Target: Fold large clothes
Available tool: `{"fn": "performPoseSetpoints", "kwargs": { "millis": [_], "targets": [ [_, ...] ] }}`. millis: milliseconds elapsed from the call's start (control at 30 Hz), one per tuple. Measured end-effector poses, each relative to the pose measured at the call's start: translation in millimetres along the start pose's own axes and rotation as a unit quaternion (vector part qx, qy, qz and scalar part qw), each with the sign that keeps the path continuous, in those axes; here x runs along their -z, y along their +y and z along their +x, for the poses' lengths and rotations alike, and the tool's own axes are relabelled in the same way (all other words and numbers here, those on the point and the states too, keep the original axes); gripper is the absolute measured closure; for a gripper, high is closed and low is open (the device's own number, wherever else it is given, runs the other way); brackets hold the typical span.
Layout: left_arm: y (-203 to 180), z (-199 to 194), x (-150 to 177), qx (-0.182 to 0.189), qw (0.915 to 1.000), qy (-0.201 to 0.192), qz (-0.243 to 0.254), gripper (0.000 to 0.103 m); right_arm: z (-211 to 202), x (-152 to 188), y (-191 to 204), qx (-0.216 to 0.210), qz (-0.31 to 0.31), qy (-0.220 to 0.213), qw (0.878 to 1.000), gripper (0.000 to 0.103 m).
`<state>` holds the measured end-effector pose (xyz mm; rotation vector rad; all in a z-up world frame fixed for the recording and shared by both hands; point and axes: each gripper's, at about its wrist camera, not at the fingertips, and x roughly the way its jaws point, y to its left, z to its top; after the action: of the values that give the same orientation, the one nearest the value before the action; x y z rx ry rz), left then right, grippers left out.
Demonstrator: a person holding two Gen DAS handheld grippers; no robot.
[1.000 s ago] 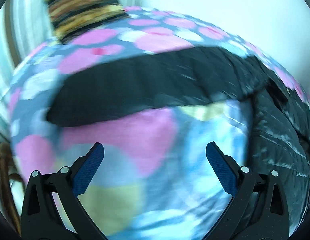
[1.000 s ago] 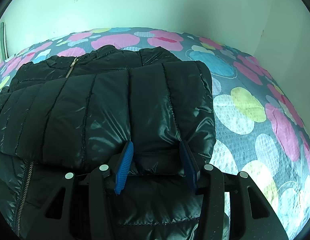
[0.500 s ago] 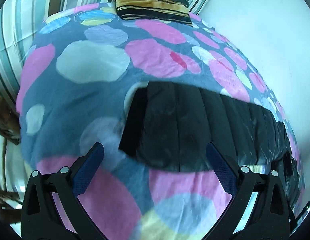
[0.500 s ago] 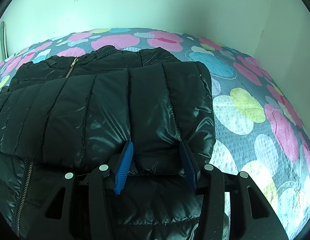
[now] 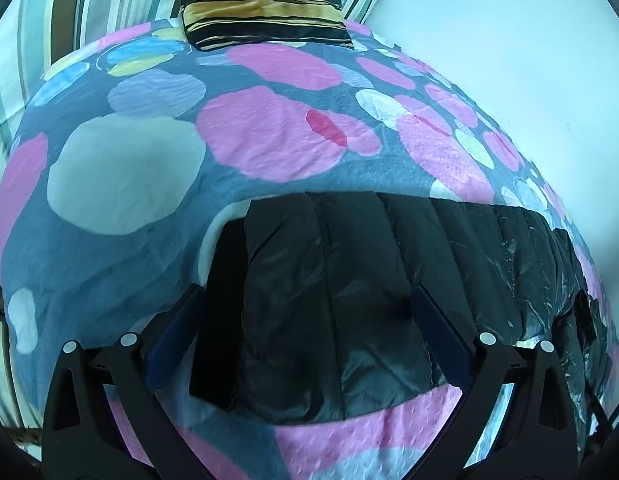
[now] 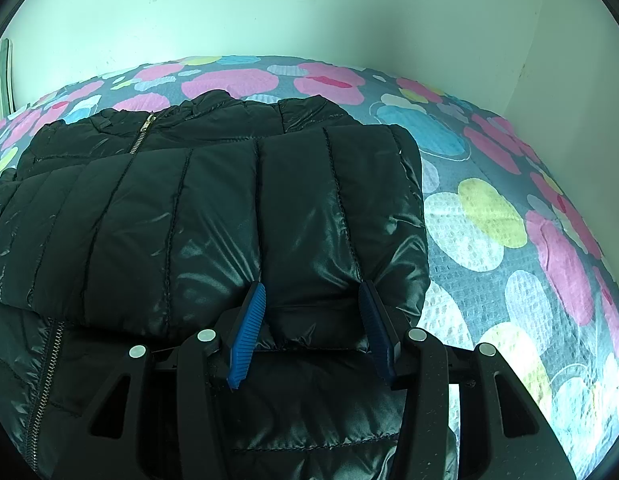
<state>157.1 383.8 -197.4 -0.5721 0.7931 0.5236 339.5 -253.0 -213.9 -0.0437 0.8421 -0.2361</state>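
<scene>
Two grippers working black puffer jacket (image 6: 213, 216) lying on spotted bedspread (image 5: 121, 200). Right gripper (image 6: 311, 300) pinching folded sleeve edge. Left gripper (image 5: 305, 312) spreading wide, hovering over cuff (image 5: 309, 300) toward bed's pillow end.

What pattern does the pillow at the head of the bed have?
The pillow has horizontal stripes of gold, black and dark red; it shows only in the left wrist view.
</scene>
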Motion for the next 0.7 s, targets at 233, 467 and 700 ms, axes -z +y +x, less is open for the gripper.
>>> {"fn": "performPoseSetpoints", "kwargs": {
  "millis": [233, 467, 700],
  "targets": [
    [-11.7, 1.6, 0.6, -0.013, 0.9998, -0.004, 0.014, 0.033, -0.1, -0.4, 0.9, 0.004, -0.001, 0.0, 1.0, 0.054],
    [-24.9, -0.2, 4.1, -0.01, 0.9993, -0.009, 0.035, 0.058, 0.8, -1.1, 0.0, 0.013, 0.001, 0.0, 1.0, 0.049],
    [-42.0, -8.3, 2.7, 0.014, 0.9988, -0.012, 0.045, 0.081, 0.8, -1.3, -0.4, 0.013, 0.0, -0.001, 1.0, 0.049]
  ]
}}
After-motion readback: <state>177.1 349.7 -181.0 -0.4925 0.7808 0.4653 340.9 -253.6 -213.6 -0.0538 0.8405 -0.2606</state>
